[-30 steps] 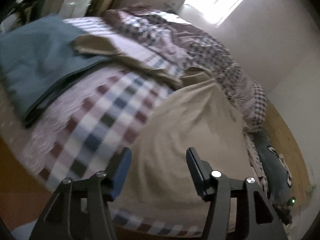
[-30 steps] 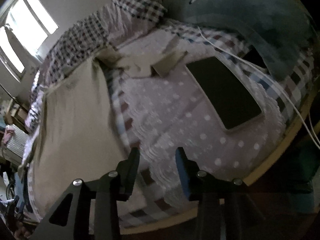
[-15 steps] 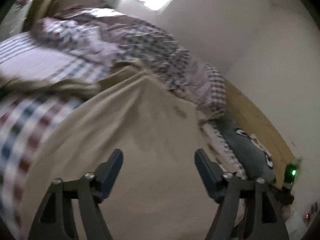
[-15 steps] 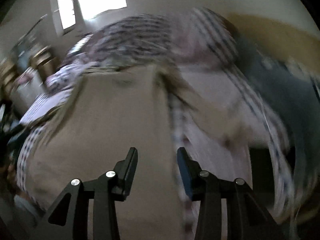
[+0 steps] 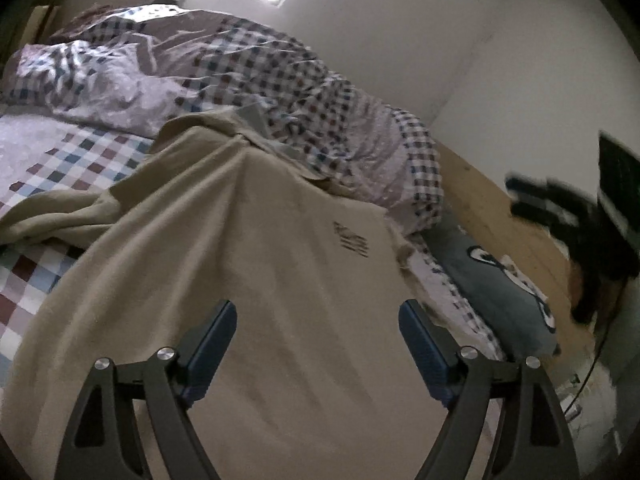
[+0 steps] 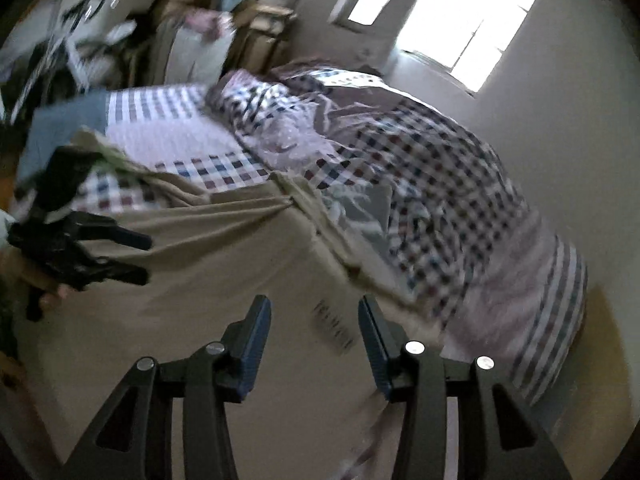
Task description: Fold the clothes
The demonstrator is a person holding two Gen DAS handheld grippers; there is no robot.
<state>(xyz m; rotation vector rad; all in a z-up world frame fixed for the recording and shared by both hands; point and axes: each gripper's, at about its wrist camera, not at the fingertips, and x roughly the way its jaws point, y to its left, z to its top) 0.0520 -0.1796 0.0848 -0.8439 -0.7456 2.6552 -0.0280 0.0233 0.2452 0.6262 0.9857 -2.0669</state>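
Observation:
A beige garment [image 5: 280, 280] lies spread over the checkered bedsheet [image 5: 80, 160], with a small dark print [image 5: 352, 238] near its upper part. My left gripper [image 5: 316, 316] hovers over its middle; the jaws are opening wide and nothing is between them. In the right wrist view the same beige garment [image 6: 220, 280] fills the foreground. My right gripper [image 6: 314, 308] hangs above it near the print [image 6: 334, 328], jaws opening and empty. The left gripper [image 6: 140, 258] shows at that view's left edge, and the blurred right gripper [image 5: 516, 198] at the left wrist view's right edge.
A bunched checkered duvet [image 5: 280, 80] runs along the far side of the bed by the wall. A grey-blue cartoon pillow [image 5: 500, 288] leans on the wooden headboard [image 5: 492, 208]. A folded blue cloth [image 6: 64, 128] lies at the bed's far end, with clutter [image 6: 180, 20] behind.
Both views swung across the bed onto the beige garment. The left jaws spread much wider, the right jaws a little. The right view rolled, and the dark tablet and white cable left it.

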